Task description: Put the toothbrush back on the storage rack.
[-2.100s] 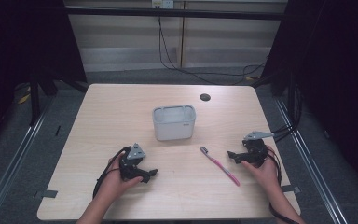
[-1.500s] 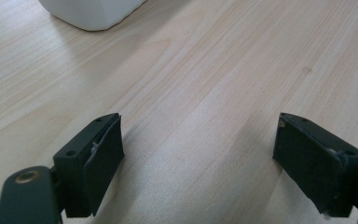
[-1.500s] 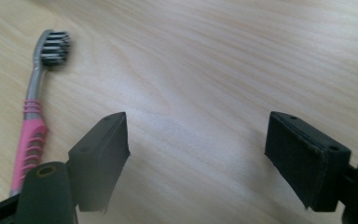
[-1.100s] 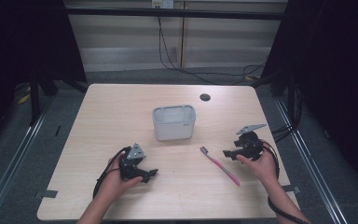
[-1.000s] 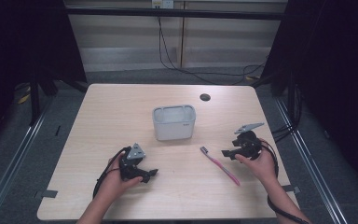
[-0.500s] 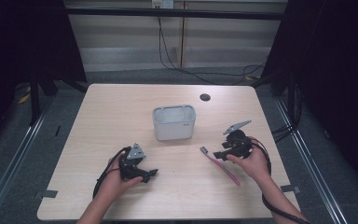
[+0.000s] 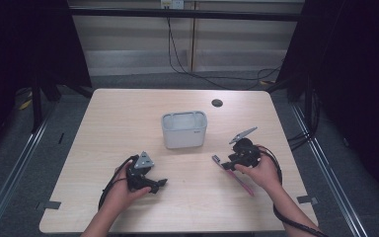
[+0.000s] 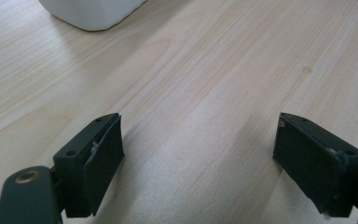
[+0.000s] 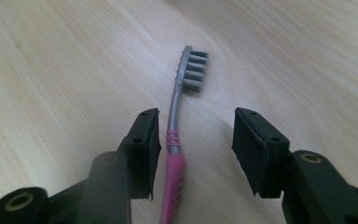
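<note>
Right of the white bin (image 7: 184, 129), right gripper (image 9: 196, 149), jaws just closing, not yet pinching, straddles the toothbrush (image 9: 179, 116): light, stiff, slippery; grip the pink handle's ribbed neck.

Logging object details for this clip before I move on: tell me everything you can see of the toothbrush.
The toothbrush lies flat on the wooden table, in front and to the right of the white tub. Its handle is pink, apparently plastic, with a ribbed band where it meets a slim grey neck, which ends in a small grey bristle head turned sideways. The right gripper straddles the neck and upper handle; its jaws have just been closing, but gaps remain on both sides, so nothing grips it yet.
</note>
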The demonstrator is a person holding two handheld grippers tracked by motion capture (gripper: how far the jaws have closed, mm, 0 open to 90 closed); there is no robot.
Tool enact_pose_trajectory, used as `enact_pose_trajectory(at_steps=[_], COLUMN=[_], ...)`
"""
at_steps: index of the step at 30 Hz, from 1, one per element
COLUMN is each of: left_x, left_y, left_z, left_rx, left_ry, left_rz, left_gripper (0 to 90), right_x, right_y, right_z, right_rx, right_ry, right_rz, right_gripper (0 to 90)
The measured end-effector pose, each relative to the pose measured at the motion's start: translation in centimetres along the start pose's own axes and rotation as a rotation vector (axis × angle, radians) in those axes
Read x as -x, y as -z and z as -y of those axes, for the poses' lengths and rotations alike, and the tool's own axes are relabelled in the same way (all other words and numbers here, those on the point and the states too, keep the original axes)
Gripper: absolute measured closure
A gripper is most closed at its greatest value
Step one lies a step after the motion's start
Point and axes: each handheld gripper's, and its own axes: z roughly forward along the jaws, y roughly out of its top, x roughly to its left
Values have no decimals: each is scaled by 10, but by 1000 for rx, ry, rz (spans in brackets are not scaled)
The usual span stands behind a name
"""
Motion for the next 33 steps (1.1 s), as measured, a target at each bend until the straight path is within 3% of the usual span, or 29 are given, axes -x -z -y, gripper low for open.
enact_pose_trajectory(at_steps=[14, 25, 33], left_x=[0, 0, 0], left_y=[0, 0, 0], left_z=[0, 0, 0], left_rx=[0, 0, 1], left_ry=[-2, -1, -2], left_rz=[-3, -1, -3], left_gripper=[154, 154, 154], right_x=[-6, -10, -13], right_y=[-10, -14, -13], right_z=[-4, -7, -8], right_rx=[-63, -100, -131], right_ry=[4, 21, 6], right_rz=[-40, -33, -18], right_gripper=[627, 674, 815])
